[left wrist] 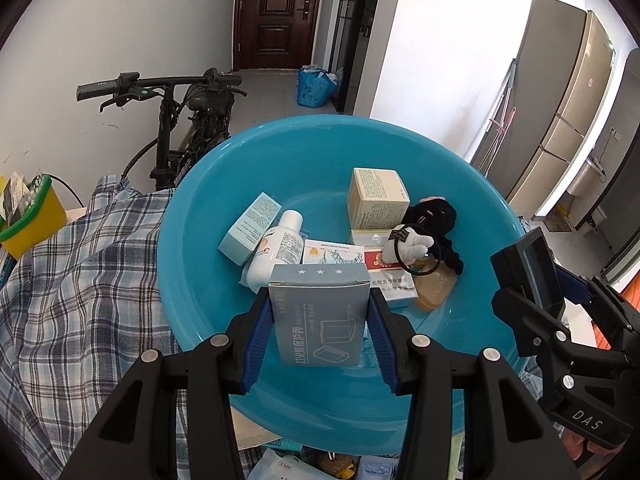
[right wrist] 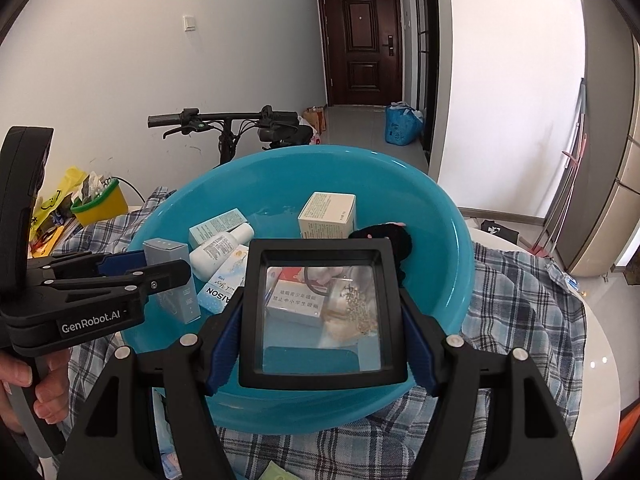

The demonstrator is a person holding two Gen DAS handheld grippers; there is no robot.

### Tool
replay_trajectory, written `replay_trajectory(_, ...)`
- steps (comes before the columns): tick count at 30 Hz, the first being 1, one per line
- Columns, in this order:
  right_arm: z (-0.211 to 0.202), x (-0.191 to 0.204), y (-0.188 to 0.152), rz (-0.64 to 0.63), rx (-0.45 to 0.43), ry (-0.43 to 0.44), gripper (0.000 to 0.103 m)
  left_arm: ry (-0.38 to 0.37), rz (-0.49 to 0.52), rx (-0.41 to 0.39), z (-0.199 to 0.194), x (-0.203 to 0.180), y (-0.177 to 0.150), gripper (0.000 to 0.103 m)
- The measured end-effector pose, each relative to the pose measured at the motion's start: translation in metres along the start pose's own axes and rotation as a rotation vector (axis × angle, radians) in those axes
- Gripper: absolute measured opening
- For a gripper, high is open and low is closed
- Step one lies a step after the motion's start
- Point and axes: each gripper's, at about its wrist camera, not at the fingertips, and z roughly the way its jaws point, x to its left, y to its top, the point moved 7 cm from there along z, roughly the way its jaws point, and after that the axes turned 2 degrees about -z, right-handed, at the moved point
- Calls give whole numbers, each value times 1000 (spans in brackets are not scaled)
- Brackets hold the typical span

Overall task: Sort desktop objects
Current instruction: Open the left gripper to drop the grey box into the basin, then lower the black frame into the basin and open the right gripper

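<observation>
A blue plastic basin [left wrist: 208, 216] [right wrist: 452, 248] sits on a plaid cloth and holds several items: a cream box [left wrist: 378, 198], a white bottle [left wrist: 276, 256], a light blue box [left wrist: 250, 228], a black plush toy [left wrist: 434, 216], a cigarette pack and soap. My left gripper [left wrist: 318, 316] is shut on a grey box [left wrist: 318, 316] above the basin's near side; it also shows in the right wrist view [right wrist: 172, 280]. My right gripper [right wrist: 322, 312] is shut on a black-framed square magnifier [right wrist: 322, 312], over the basin's near rim; in the left wrist view it shows at the right [left wrist: 536, 276].
A plaid cloth [left wrist: 80, 280] [right wrist: 520, 320] covers the white table [right wrist: 600, 360]. A yellow bin [left wrist: 28, 216] [right wrist: 100, 200] stands at the left. Packets [left wrist: 280, 464] lie at the near edge. A bicycle [left wrist: 188, 112] stands behind the table.
</observation>
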Motion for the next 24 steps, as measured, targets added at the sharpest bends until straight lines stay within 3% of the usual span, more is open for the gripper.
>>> replay_trajectory(6,3,1,-1,-1,8,1,69,-3,3,-30,-6,0,3,51)
replay_trajectory(9,3,1,-2,-1,11,3,69,5,-5,-62,-12,2,6,75)
replay_trajectory(10,4,2,-2,-1,11,3,69,9,-5,-77,-15,3,8,77)
replay_trajectory(24,14,10,-6,-16,39,10,69,35,-2,-94,-21,13,7,77)
